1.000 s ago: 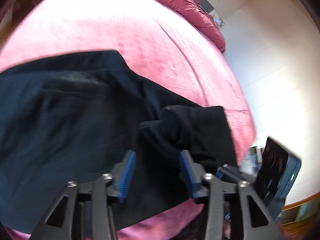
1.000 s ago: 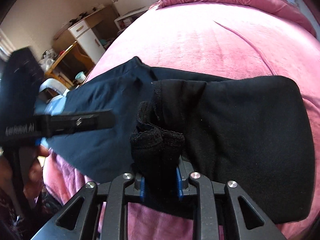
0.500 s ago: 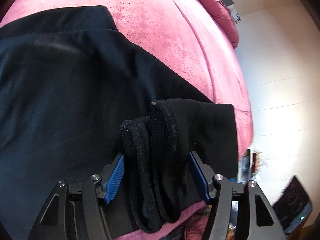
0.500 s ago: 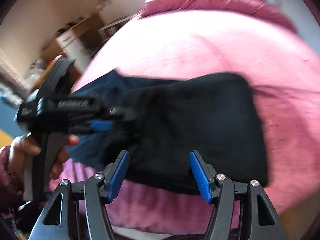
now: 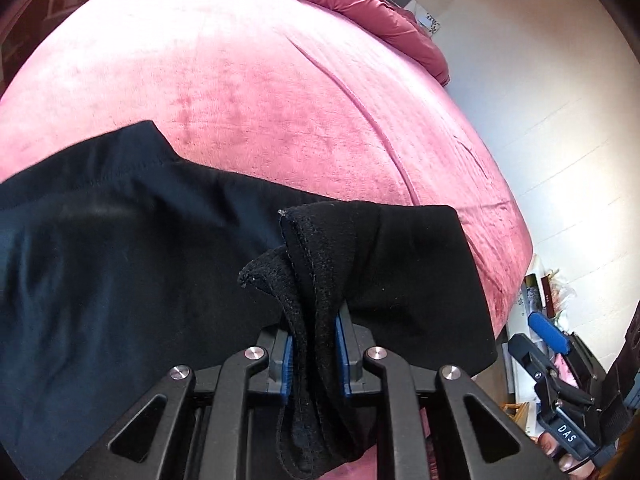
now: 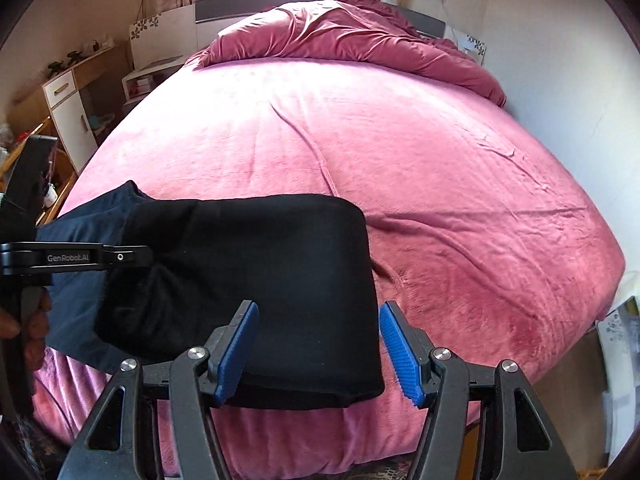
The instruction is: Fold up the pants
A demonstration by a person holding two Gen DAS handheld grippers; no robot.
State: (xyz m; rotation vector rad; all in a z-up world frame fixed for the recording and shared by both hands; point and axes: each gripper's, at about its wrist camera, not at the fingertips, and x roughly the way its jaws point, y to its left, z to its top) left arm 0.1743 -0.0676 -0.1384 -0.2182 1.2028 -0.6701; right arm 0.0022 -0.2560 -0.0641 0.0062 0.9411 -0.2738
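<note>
Our left tool point(image 5: 313, 354) is closing on a bunched black hem of the pants point(image 5: 120, 280), the cloth pinched between its blue pads point(image 5: 286, 364) and hanging below them. Our right tool point(image 6: 320, 354) stands open, its jaws apart with nothing pressed between them, hovering above the near edge of the folded part of the pants point(image 6: 280, 280). In the right wrist view we see the left tool point(image 6: 76, 258) from the side, gripped by a hand point(image 6: 34, 328) at the left border, its tip at the fold. The pants lie across the near end of the bed point(image 6: 440, 200), close to its foot edge, one dark leg doubled over the rest. Beyond them the pink cover runs smooth with a few creases. At the far end a rumpled duvet point(image 6: 352, 40) is heaped against the headboard point(image 6: 240, 6), and a wooden cabinet point(image 6: 64, 100) stands to the left.
</note>
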